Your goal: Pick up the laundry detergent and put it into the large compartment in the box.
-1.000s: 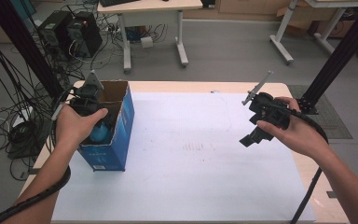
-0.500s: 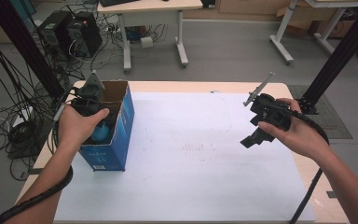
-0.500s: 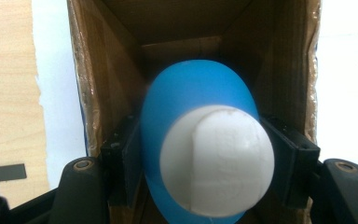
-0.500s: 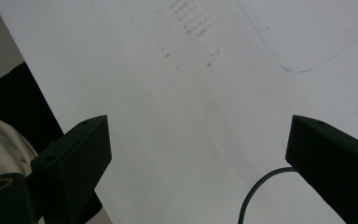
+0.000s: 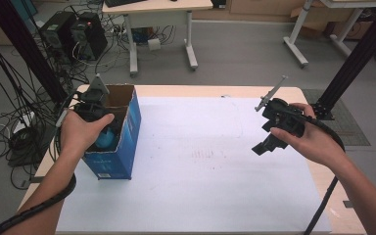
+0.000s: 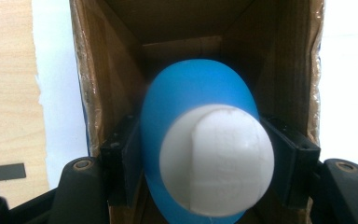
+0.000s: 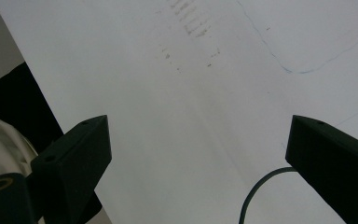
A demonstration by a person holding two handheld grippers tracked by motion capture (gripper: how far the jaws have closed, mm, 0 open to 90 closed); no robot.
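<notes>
Object: a smooth blue egg-shaped plastic thing with a white cap (image 6: 200,149), inside the open-topped blue cardboard box (image 5: 127,147) at the table's far left.
Left gripper (image 6: 209,161): jaws clamped on the blue thing's sides.
Right gripper (image 5: 269,143): jaws wide apart, empty, above the white table sheet (image 5: 200,196).
Risk: the rounded body may slip out, or catch the box wall and tip it.
</notes>
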